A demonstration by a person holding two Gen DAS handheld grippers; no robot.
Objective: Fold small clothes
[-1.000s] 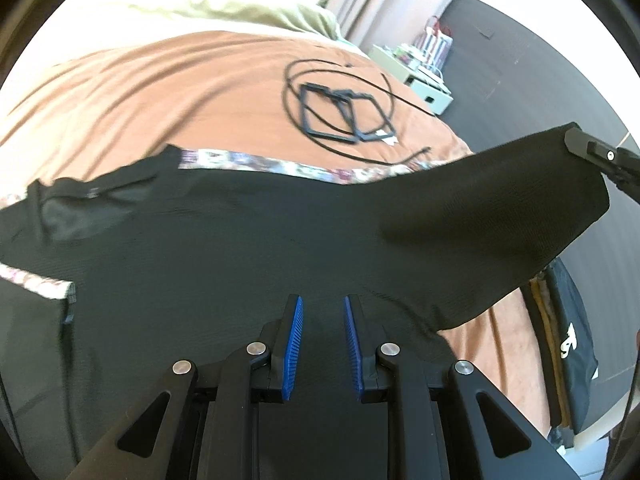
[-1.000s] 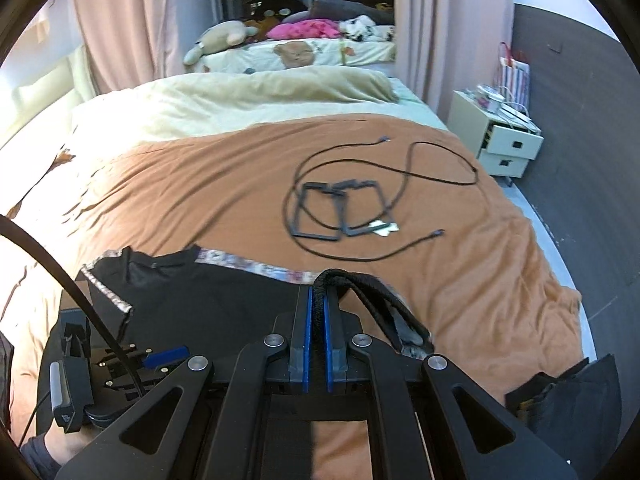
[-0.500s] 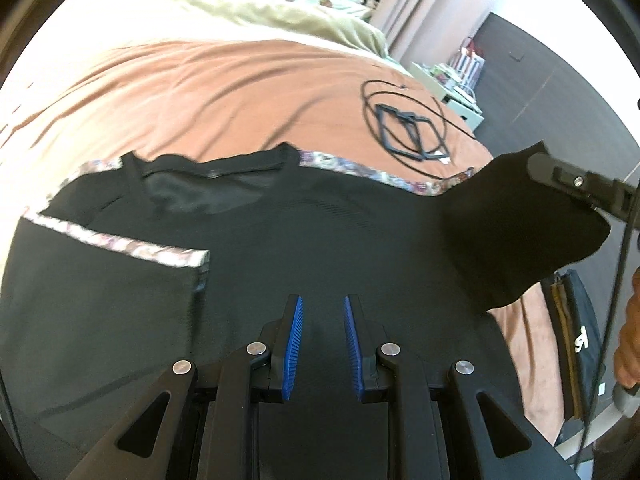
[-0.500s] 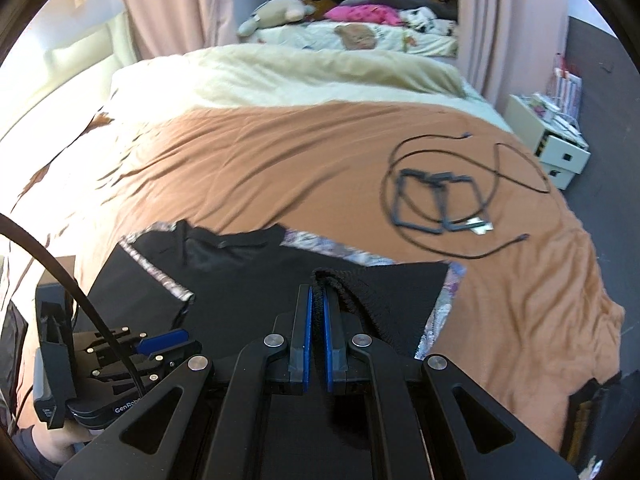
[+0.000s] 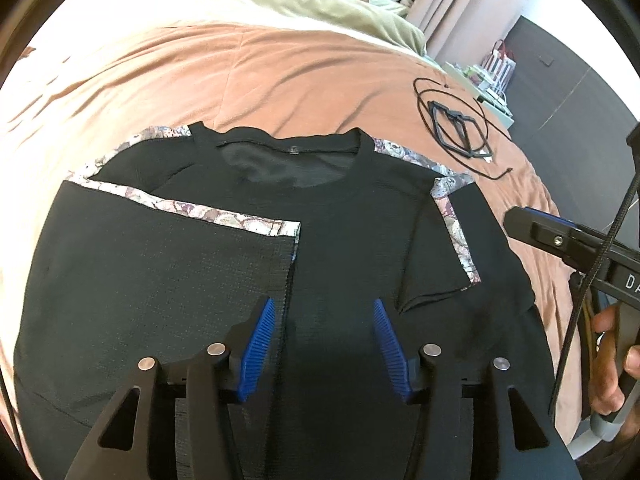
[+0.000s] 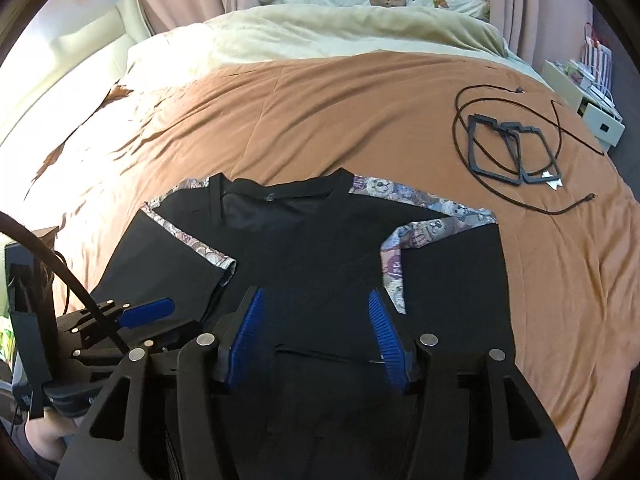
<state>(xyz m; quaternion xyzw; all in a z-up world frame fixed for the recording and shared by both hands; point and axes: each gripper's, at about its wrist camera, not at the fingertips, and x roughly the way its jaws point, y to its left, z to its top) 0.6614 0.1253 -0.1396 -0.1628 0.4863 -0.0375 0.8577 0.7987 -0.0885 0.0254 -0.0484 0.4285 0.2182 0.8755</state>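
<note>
A black T-shirt (image 5: pixel 344 240) with patterned shoulder stripes lies flat on the orange bedspread, both sleeves folded inward over its body. It also shows in the right wrist view (image 6: pixel 304 256). My left gripper (image 5: pixel 324 312) is open and empty above the shirt's lower middle. My right gripper (image 6: pixel 316 308) is open and empty above the shirt, by the folded right sleeve (image 6: pixel 394 268). The right gripper shows at the right edge of the left wrist view (image 5: pixel 532 232); the left gripper shows at the left of the right wrist view (image 6: pixel 132 316).
A black cable with black frames (image 6: pixel 512 152) lies on the orange bedspread (image 6: pixel 320 112) to the far right. A cream duvet (image 6: pixel 320 36) and soft toys lie at the head of the bed. A white nightstand (image 6: pixel 584 96) stands at the right.
My right gripper carried the right sleeve across, laid it on the shirt's body and opened. My left gripper opened too. Both sleeves now lie folded in.
</note>
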